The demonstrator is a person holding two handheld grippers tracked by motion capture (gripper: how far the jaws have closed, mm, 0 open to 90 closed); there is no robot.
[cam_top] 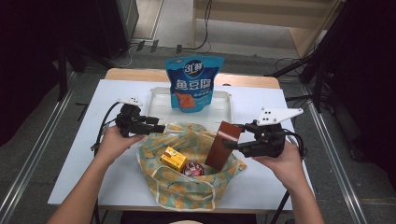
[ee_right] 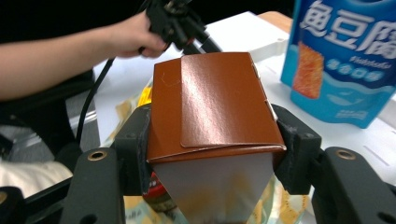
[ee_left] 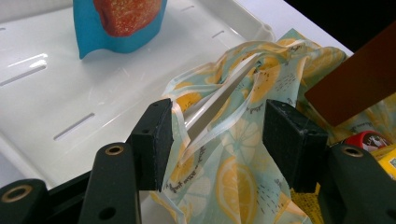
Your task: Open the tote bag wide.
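The right gripper (cam_top: 232,143) clamped its fingers (ee_right: 137,149) on a tilted brown box (cam_top: 223,145) above the lemon-print bag (cam_top: 187,184), which held a yellow box (cam_top: 173,157) and a red tin (cam_top: 192,169), while the left gripper (ee_left: 215,135) stood open astride the bag's rim.

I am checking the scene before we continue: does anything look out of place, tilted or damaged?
Nothing looks damaged or spilled. The brown box is tilted, but the right hand-held gripper is clamped on it over the open bag. The blue pouch stands upright on the white tray.
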